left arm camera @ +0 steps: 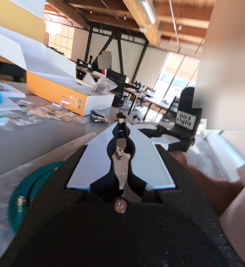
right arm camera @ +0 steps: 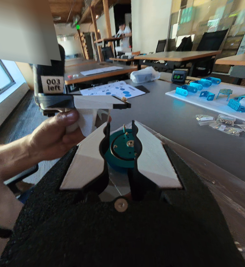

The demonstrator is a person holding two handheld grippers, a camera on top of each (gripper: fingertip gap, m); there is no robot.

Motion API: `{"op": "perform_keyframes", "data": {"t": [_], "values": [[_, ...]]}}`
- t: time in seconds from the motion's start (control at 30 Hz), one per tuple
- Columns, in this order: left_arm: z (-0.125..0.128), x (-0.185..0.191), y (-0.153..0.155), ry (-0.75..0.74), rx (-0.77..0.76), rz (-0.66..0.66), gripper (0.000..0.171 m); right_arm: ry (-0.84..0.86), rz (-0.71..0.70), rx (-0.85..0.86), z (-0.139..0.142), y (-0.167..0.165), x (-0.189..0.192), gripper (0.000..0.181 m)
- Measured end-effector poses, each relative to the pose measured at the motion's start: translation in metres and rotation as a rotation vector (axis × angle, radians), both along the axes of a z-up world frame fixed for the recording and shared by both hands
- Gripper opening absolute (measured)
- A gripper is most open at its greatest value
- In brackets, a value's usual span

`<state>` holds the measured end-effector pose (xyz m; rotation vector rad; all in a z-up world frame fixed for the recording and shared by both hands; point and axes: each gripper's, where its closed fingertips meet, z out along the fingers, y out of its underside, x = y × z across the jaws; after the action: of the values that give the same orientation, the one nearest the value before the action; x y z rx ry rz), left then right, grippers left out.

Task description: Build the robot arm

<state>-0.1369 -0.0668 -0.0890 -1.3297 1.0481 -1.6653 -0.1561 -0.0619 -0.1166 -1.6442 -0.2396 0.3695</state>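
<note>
Right wrist view looks down over a grey worktop (right arm camera: 176,122) covered near the front by a clear plastic sheet (right arm camera: 198,166). On that sheet sits a teal round base (right arm camera: 123,153), a thick metal disc with a ring groove, small holes, a brass hub and one brass standoff (right arm camera: 124,127) standing upright at its far edge. The right tongs (right arm camera: 121,125) hover just above it, parted to a narrow gap and holding nothing; the disc shows between them. It looks heavy, stiff and smooth, so I judge its outer rim the surest place to grip, since the flat top offers little purchase.

Beyond lie an instruction sheet (right arm camera: 114,89), blue metal brackets (right arm camera: 202,89) on a white board, and small bags of screws (right arm camera: 219,122).

Smallest is the brass spacer (left arm camera: 121,120) pinched at the very tip of the left tongs (left arm camera: 121,122), which are nearly closed on it and held above the worktop by a hand (right arm camera: 49,137). It is tiny, hard and slick, likely to twist or pop out; gripping across its sides, as here, seems right. Another brass piece (left arm camera: 118,153) lies loose on the sheet below. An open orange box (left arm camera: 58,88) stands behind.
</note>
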Motion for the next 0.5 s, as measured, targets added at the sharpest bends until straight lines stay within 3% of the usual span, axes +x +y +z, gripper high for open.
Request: {"op": "perform_keyframes", "data": {"t": [0.1, 0.23, 0.5], "values": [[0.001, 0.002, 0.0, -0.033, -0.291, -0.087, 0.004, -0.02, -0.081, 0.115, 0.014, -0.001, -0.001, 0.028], [0.007, -0.001, 0.0, -0.093, -0.659, -0.287, 0.004, -0.218, -0.184, 0.242, 0.02, -0.002, 0.003, 0.02], [-0.006, 0.0, -0.001, -0.023, -0.786, -0.373, 0.004, -0.399, -0.196, 0.261, 0.015, 0.001, 0.004, 0.024]]}}
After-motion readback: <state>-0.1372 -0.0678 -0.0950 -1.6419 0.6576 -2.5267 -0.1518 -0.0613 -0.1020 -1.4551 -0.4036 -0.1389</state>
